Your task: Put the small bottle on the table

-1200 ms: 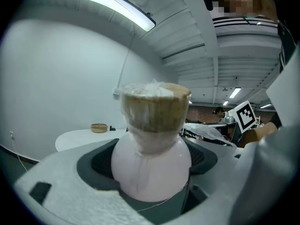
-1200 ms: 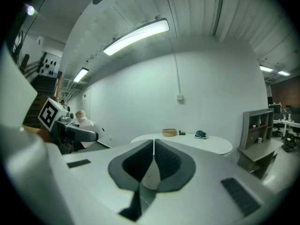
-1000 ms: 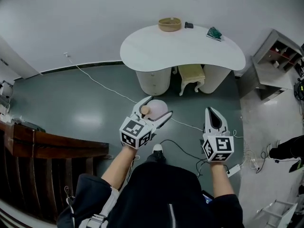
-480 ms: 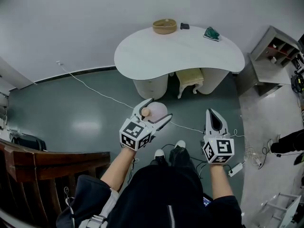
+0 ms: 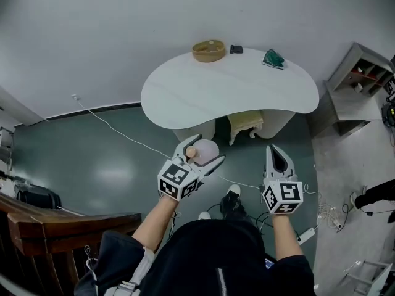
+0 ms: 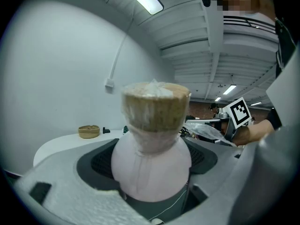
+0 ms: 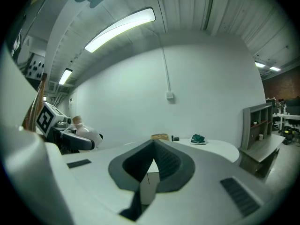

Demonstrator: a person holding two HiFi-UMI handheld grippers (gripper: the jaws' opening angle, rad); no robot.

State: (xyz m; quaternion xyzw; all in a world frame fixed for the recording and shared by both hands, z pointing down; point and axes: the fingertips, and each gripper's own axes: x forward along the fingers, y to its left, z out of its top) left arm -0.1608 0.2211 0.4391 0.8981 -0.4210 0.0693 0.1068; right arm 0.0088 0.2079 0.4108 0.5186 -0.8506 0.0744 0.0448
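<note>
Two grippers are held out in front of the person, above a dark green floor [image 5: 92,159] and short of a white, kidney-shaped counter [image 5: 228,85]. The left gripper [image 5: 209,147] has its jaws pinching the small bottle [image 6: 152,163], one jaw on each side of its round, pale pink belly. The left gripper view shows the bottle upright between the dark pads, its neck closed by a tan stopper [image 6: 156,104] wrapped in clear film. The bottle is in the air, well apart from the counter and not touching anything but the jaws.

The right gripper [image 5: 273,148] is beside the left one, at about the same height, and its jaws are pressed together at the tips with nothing between them. In its own view the left gripper and the bottle show at the far left.

On the far edge of the counter, close to the wall, sit a shallow woven basket [image 5: 208,50], a small dark object [image 5: 236,49] just beside it, and a green object [image 5: 273,58] farther to the right; what the last two are cannot be told. A cream stool [image 5: 245,126] is tucked under the counter between its two white legs. A grey shelf unit [image 5: 358,85] is at the right, and a thin white cable [image 5: 117,128] runs across the floor from the wall.
</note>
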